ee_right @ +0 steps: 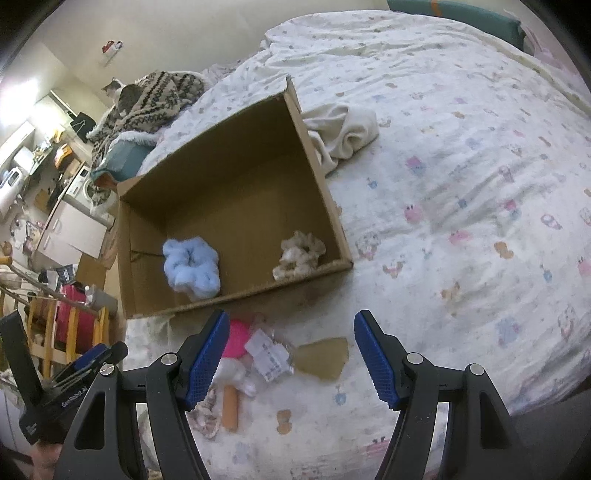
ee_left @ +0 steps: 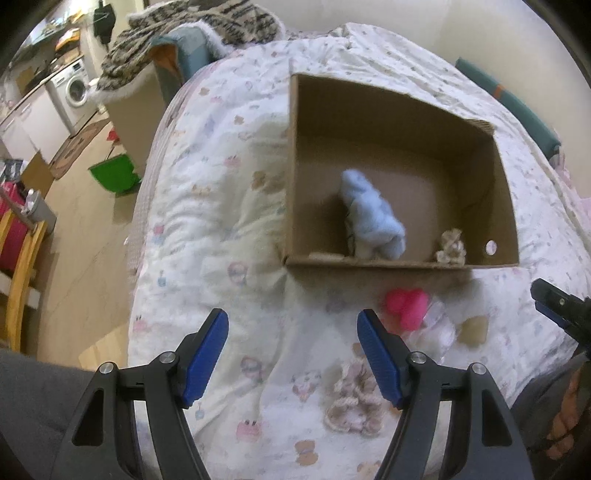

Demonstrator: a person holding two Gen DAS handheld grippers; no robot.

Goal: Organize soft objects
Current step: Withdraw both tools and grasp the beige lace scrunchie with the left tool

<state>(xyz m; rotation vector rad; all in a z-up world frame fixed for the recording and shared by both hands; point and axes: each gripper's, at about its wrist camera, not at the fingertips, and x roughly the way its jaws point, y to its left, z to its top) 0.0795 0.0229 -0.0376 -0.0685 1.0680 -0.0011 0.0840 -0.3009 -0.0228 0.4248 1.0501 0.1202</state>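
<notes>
An open cardboard box point(ee_left: 291, 155) point(ee_right: 317, 173) lies on the bed. Inside it are a fluffy light-blue scrunchie point(ee_left: 373, 218) point(ee_right: 190, 267) and a beige scrunchie point(ee_left: 451, 248) point(ee_right: 299, 254). In front of the box lie a pink soft toy point(ee_left: 406, 304) point(ee_right: 236, 338), a clear packet with a white label point(ee_left: 437, 330) point(ee_right: 267, 354), a tan patch point(ee_left: 474, 330) point(ee_right: 323, 356), an orange stick point(ee_right: 231, 408) and a floral scrunchie point(ee_left: 352, 400) point(ee_right: 205, 411). My left gripper point(ee_left: 292, 356) is open and empty above the quilt. My right gripper point(ee_right: 291, 358) is open and empty above the loose items.
The printed quilt point(ee_left: 221, 206) point(ee_right: 461, 184) covers the bed. A cream towel point(ee_right: 341, 131) lies behind the box. A patterned blanket point(ee_left: 192, 33) point(ee_right: 147, 99) sits at the bed's far end. The floor, a green bin point(ee_left: 114, 177) and a wooden chair point(ee_left: 22, 266) are at left.
</notes>
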